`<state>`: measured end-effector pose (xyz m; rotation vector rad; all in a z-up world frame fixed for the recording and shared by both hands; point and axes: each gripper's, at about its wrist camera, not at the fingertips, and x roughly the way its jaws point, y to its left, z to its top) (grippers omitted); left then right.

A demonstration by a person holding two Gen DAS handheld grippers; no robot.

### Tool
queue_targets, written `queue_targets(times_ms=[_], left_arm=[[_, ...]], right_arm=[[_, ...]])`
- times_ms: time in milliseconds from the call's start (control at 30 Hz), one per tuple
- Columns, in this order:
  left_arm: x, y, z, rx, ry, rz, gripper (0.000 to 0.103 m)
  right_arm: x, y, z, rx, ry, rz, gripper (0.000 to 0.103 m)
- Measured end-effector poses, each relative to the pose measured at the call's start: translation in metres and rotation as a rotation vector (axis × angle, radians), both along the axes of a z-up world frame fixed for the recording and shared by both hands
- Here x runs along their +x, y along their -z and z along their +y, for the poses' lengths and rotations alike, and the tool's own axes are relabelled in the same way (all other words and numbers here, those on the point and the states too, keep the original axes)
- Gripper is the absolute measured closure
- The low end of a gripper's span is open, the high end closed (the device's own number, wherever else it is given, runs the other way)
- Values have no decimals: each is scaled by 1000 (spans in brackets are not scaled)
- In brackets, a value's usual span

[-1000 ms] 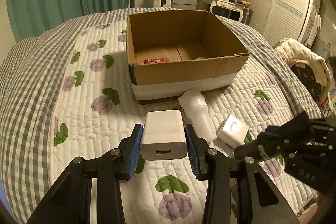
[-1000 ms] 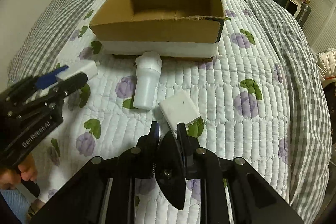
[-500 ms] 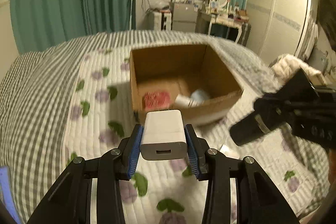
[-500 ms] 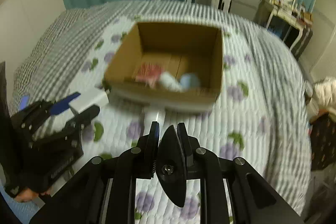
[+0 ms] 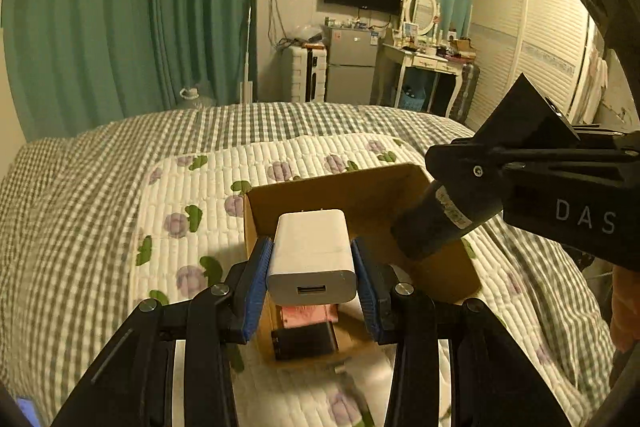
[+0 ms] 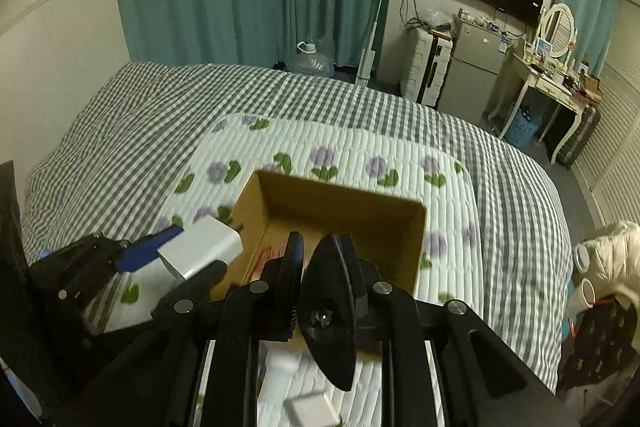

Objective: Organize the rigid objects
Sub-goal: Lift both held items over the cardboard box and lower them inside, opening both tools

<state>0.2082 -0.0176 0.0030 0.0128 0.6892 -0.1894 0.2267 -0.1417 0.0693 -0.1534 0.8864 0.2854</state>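
While its blue pads (image 5: 259, 277) press on both sides of a white charger (image 5: 311, 259), the left gripper (image 5: 311, 275) hangs above the near-left part of an open box (image 5: 340, 193), the charger's port facing the camera. Below it, inside the box, lie a pink item (image 5: 308, 315) and a dark block (image 5: 304, 339). To its right, over the box, the right gripper (image 6: 316, 259) has its fingers pinched on a black, flat, leaf-shaped piece (image 6: 330, 307). Under this gripper, on the quilt (image 6: 360, 155) before the box, blurred white objects (image 6: 310, 409) lie.
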Motion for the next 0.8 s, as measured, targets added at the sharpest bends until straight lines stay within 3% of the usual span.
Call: queue_targets(times_ms=[333,800], left_arm=[[60,51,-7,9,-2,99,62],[78,79,-18,47,-14,131,62]], right_arm=[[62,56,-4,-6,10,21,86],[95,99,-14,-10,16,13,86]])
